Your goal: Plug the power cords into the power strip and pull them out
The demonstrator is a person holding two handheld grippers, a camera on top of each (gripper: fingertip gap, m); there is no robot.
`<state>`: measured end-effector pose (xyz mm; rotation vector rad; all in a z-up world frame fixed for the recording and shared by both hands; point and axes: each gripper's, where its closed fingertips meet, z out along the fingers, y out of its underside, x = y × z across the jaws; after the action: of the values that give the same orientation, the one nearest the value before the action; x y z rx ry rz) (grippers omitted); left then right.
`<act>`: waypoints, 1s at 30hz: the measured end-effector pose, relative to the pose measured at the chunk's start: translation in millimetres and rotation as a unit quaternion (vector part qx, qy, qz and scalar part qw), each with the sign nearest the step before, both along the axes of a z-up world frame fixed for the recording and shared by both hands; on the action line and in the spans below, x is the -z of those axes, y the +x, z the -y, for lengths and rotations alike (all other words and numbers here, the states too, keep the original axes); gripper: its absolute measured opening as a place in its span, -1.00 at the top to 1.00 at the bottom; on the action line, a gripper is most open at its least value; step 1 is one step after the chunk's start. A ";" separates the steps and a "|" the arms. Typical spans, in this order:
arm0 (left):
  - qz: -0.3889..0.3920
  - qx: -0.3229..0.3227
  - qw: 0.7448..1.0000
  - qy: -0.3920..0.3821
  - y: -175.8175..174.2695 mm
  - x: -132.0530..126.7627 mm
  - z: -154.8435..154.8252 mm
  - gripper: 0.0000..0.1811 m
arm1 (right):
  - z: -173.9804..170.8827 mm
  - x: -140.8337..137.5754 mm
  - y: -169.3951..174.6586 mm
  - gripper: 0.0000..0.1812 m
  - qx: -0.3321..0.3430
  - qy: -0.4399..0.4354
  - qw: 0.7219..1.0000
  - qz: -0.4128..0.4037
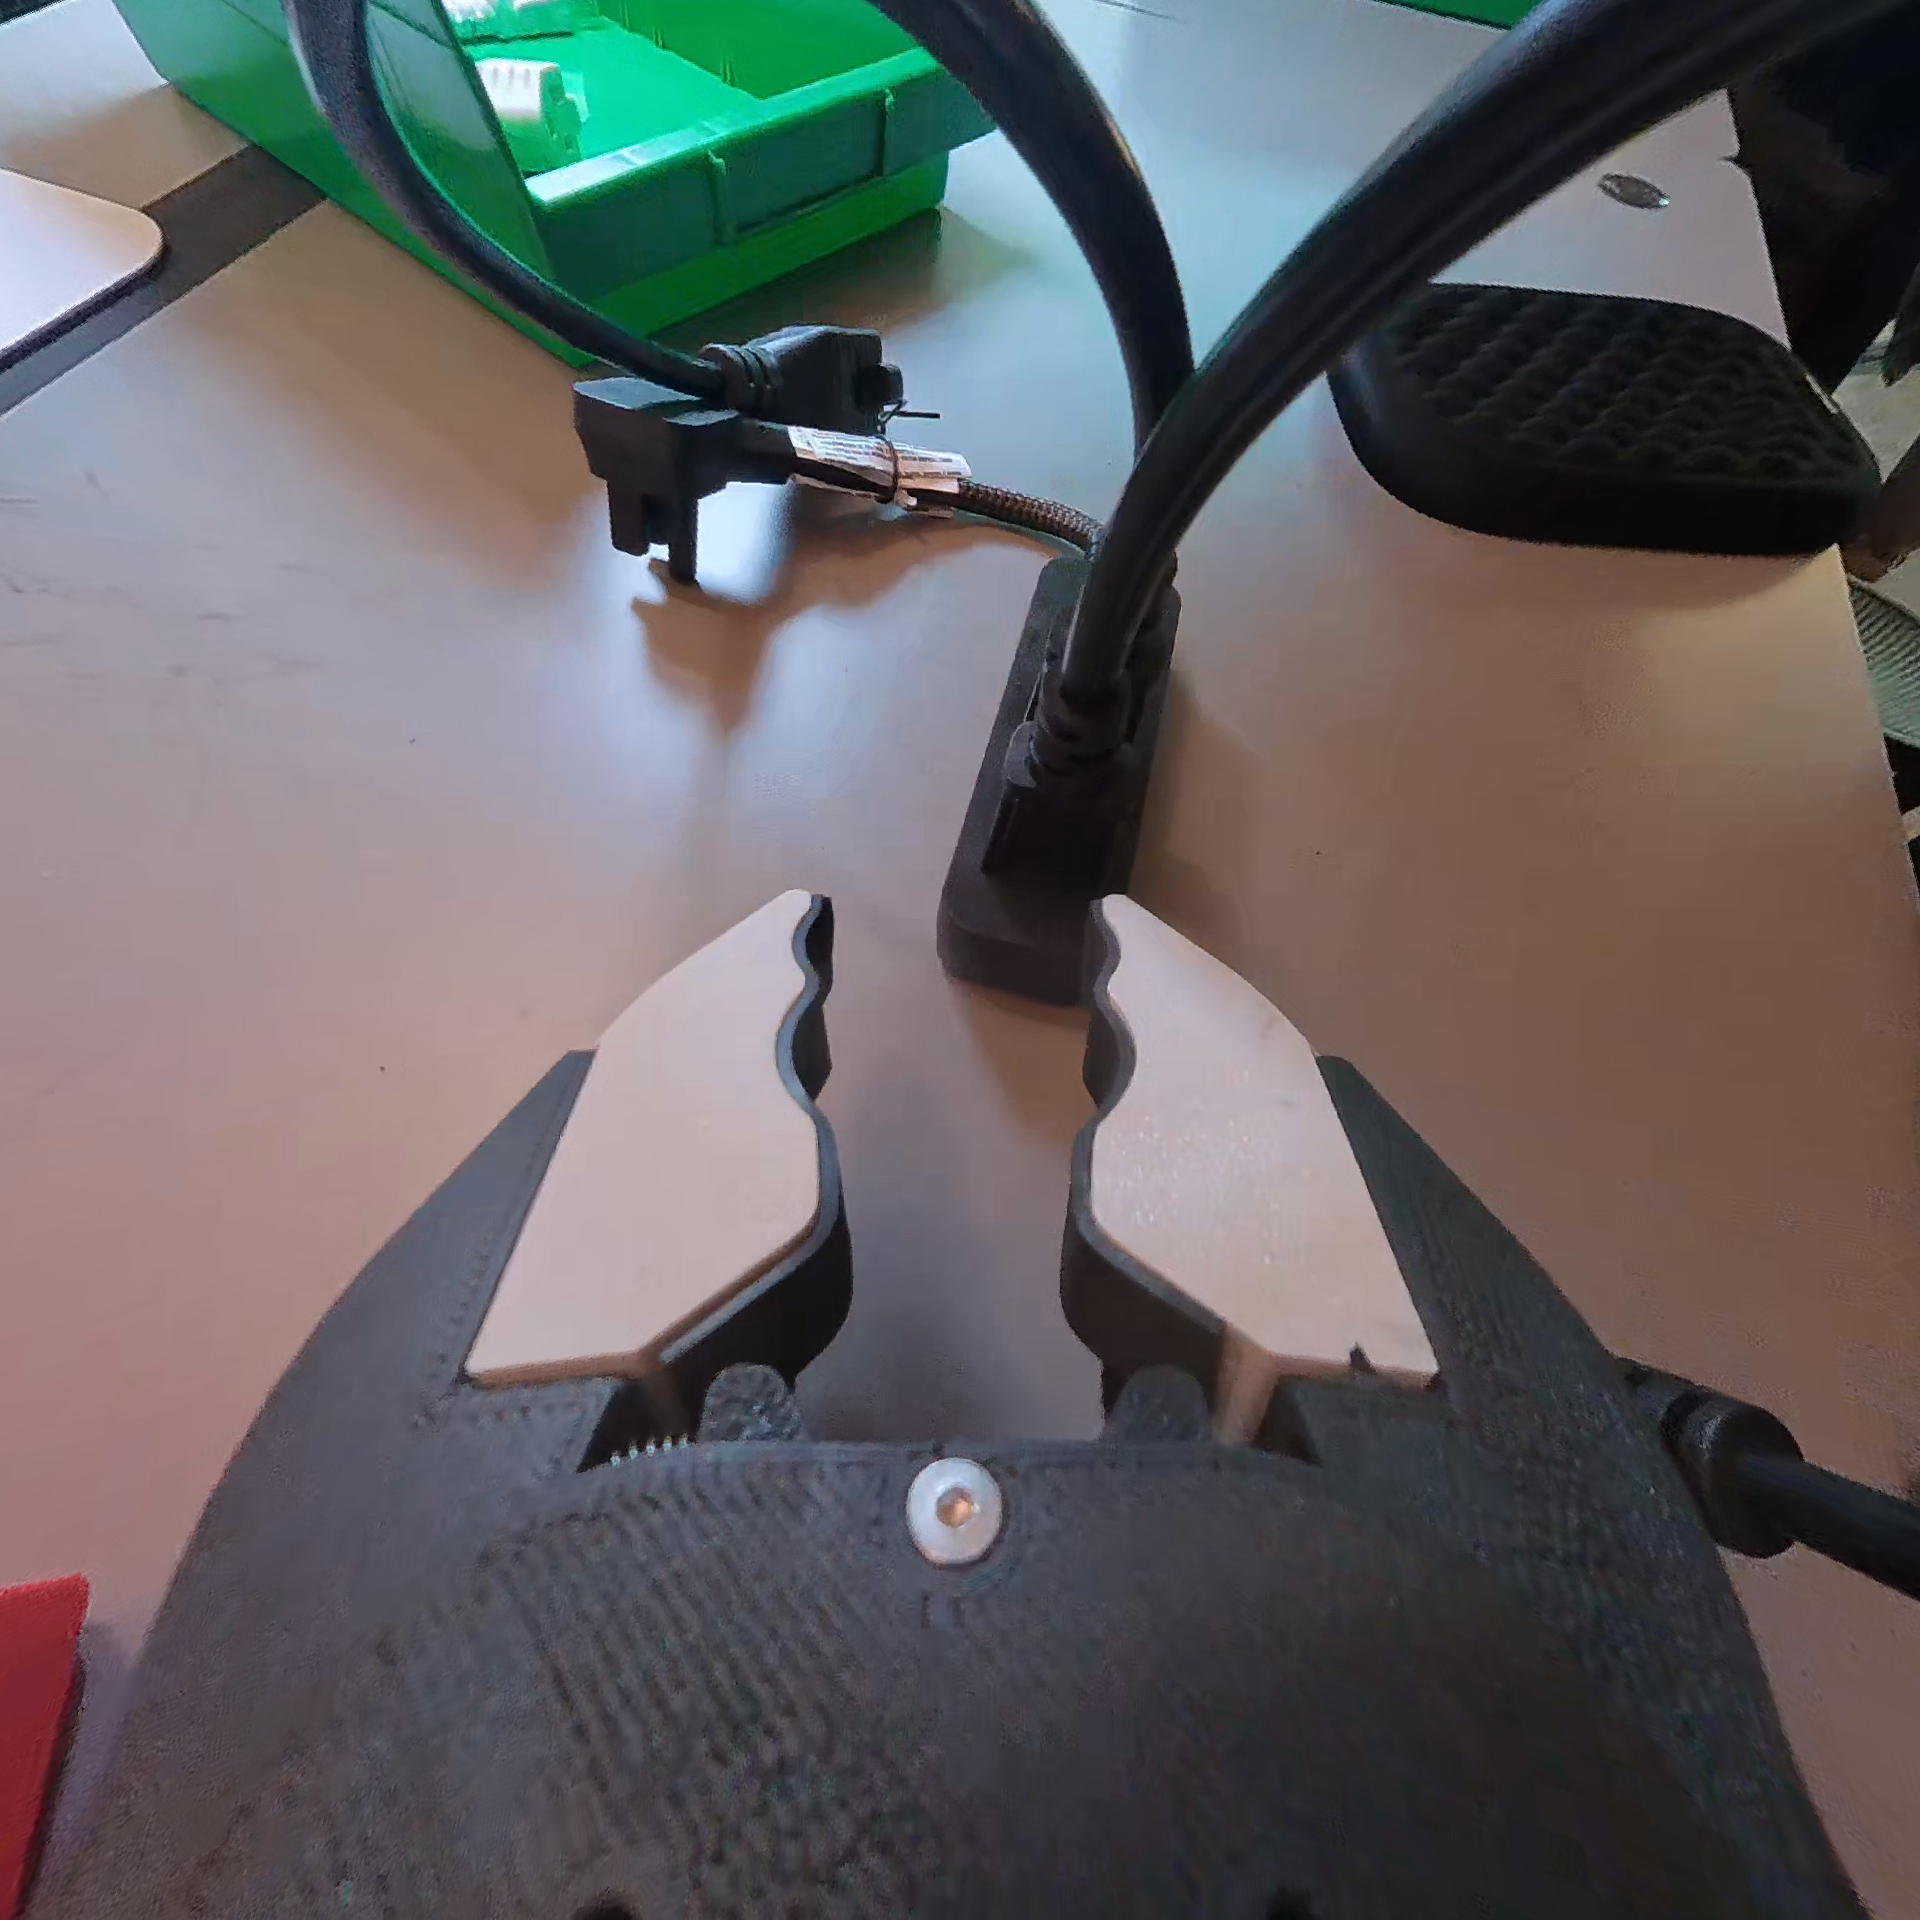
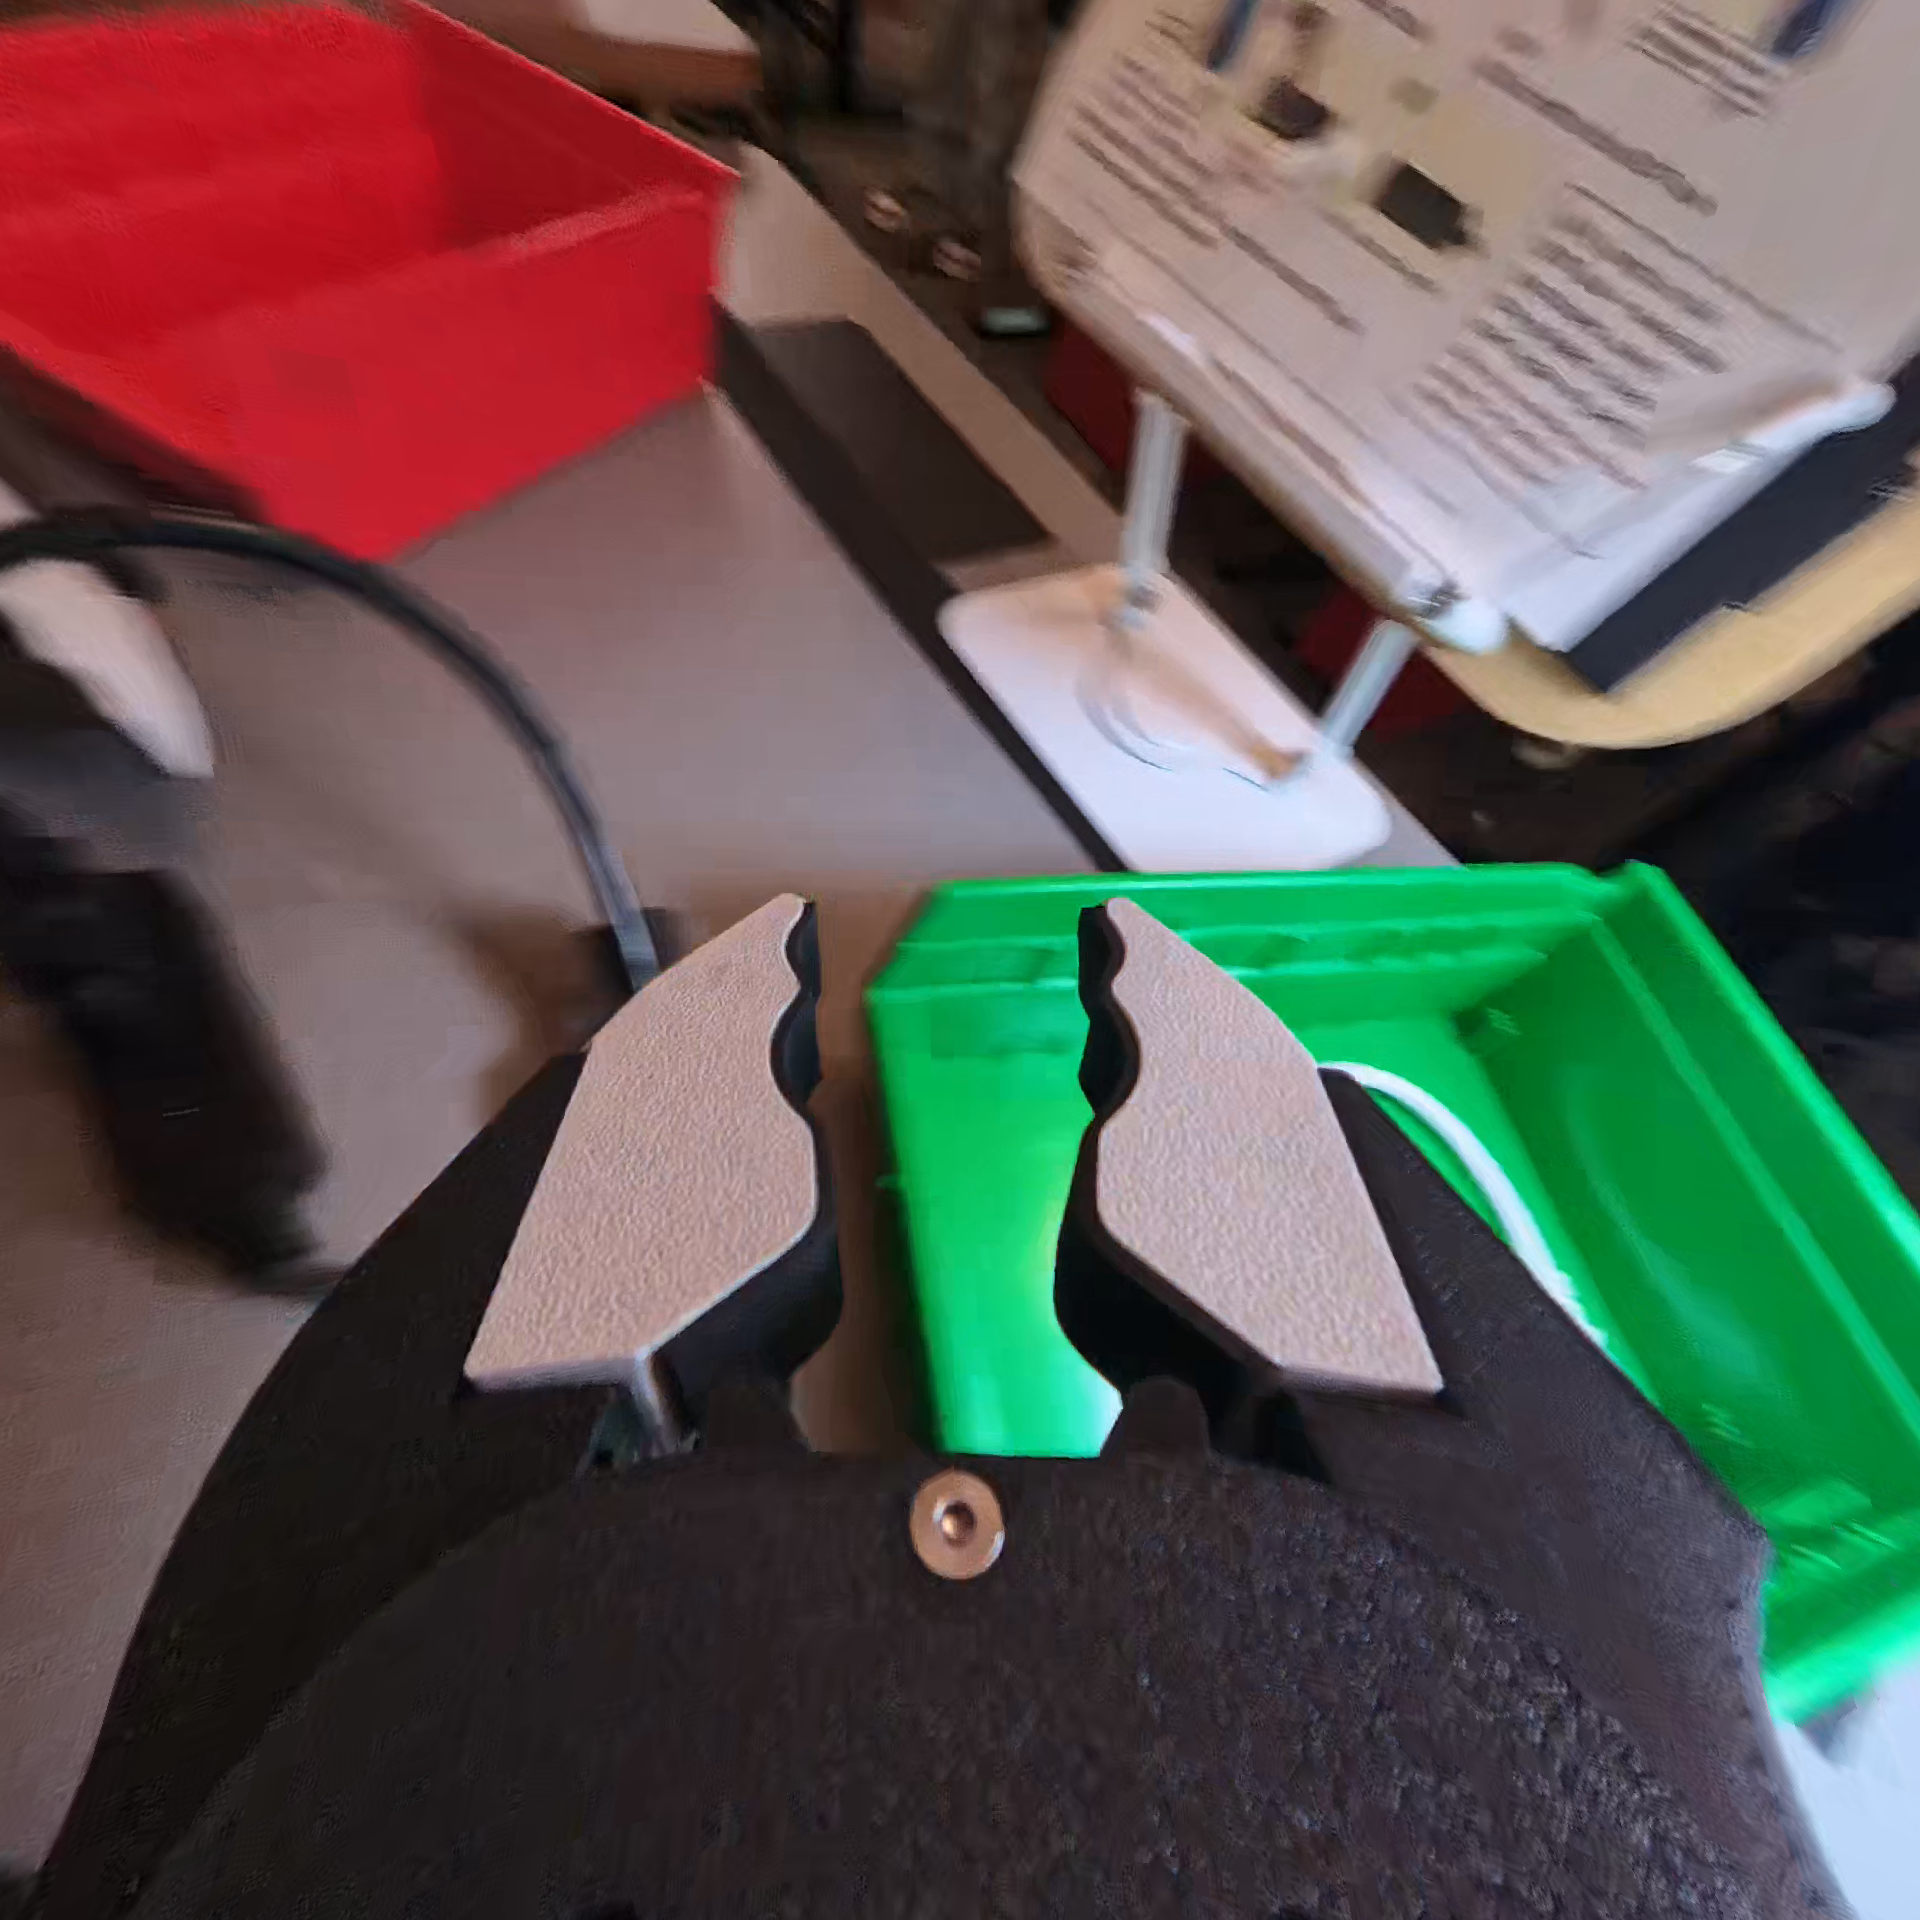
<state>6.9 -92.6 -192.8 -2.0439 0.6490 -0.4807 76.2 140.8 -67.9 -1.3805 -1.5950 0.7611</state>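
- Left gripper (image 1: 956,940) spread wide, holding nothing, low over the worktop (image 1: 312,831).
- Black power strip (image 1: 1049,831) flat on the worktop, near end just past the right fingertip (image 1: 1122,935).
- One black plug (image 1: 1070,748) stuck in the strip, its thick cord (image 1: 1299,312) arching up and away.
- Two loose plugs (image 1: 727,426) lying close together on the worktop, well left of the strip and just in front of the green bin (image 1: 748,187).
- Bare worktop between the loose plugs and the strip, with more off to the left.
- Black mesh pad (image 1: 1600,416) at the right edge, near the strip.
- Right gripper (image 2: 945,935) spread too, holding nothing, over the near left corner of a green bin (image 2: 1662,1143).
- One white cord (image 2: 1455,1164) in that bin.
- One red bin (image 2: 343,260) far left, blurred.
- One white stand (image 2: 1174,748) past the green bin.
- One black cord (image 2: 468,665) curving over the worktop on the left.
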 end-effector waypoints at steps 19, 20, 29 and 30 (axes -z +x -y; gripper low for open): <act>-0.085 0.084 0.992 -0.030 29.3 14.9 -10.8 0.65 | 200.3 116.2 -8.5 0.61 -0.238 -0.056 0.968 0.060; -0.087 0.090 0.992 -0.034 30.0 15.0 -10.6 0.66 | 201.4 117.2 -10.5 0.61 -0.242 -0.056 0.967 0.063; -0.149 0.138 0.974 -0.100 31.9 16.5 -7.6 0.70 | 213.2 124.4 -23.5 0.73 -0.283 -0.038 0.955 0.077; -0.154 0.141 0.972 -0.104 32.5 16.6 -7.4 0.69 | 214.5 122.8 -24.1 0.74 -0.286 -0.040 0.955 0.071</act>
<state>39.3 -85.2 -209.3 -2.2583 1.1275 -0.4103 52.2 -73.7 -190.7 -1.0435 -2.1375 1.0914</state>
